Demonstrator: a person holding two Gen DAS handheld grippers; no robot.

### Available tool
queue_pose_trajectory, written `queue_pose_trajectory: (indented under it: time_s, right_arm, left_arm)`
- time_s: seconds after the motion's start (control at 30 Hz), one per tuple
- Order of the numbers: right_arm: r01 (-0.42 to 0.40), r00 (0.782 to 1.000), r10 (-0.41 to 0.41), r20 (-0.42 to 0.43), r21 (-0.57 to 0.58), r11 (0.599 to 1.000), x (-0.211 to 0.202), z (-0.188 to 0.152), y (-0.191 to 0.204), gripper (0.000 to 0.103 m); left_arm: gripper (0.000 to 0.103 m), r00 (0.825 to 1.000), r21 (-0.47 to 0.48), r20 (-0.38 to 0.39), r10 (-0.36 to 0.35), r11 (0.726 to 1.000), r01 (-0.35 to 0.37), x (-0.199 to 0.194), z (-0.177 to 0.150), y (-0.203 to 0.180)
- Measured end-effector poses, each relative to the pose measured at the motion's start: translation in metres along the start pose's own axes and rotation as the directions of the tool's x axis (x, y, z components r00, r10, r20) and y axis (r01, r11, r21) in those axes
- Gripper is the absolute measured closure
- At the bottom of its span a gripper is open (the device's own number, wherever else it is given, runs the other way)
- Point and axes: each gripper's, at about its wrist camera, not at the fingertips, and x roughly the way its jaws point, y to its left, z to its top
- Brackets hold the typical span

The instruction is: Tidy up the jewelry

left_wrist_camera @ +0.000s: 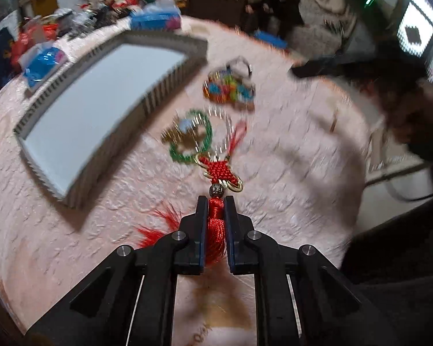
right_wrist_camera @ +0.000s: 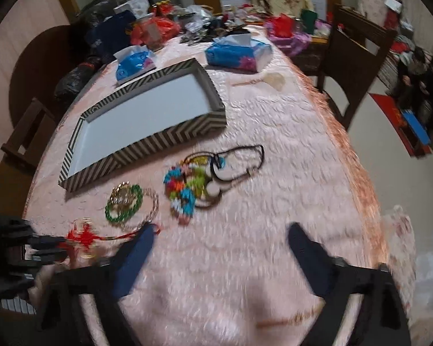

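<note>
My left gripper is shut on the tassel of a red knot ornament, held just above the pink tablecloth; it also shows in the right wrist view at the far left. Beyond it lie a green bead bracelet, a clear bead bracelet and a multicoloured bead piece. The zigzag-patterned tray with a white floor sits to the left. My right gripper is open and empty above the cloth, near the green bracelet, the coloured beads and a black cord necklace.
Two blue tissue packs lie behind the tray. Clutter fills the table's far end. A wooden chair stands at the right edge. A wooden spoon-like item lies near the tissue pack.
</note>
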Motion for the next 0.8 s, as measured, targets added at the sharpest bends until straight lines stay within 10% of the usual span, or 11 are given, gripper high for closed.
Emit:
queue_pose_trajectory:
  time_s: [0.23,0.7,0.8]
  right_arm:
    - [-0.132,0.991,0.132,-0.001,-0.005,0.991,0.033,0.026,-0.012,0.047]
    - [-0.242,0.969,0.242,-0.037,0.004,0.970,0.079,0.054,-0.013,0.062]
    - [-0.241,0.968,0.243,-0.062,0.043,0.970,0.090,0.055,-0.017,0.081]
  left_arm:
    - [0.093,0.987,-0.167,0.145,0.067,0.985,-0.043,-0.044,0.027,0.027]
    - [0.093,0.979,-0.247,0.133,0.156,0.962,-0.119,-0.044,0.033,0.026]
    - [0.093,0.978,-0.260,0.129,0.162,0.958,-0.124,-0.043,0.033,0.027]
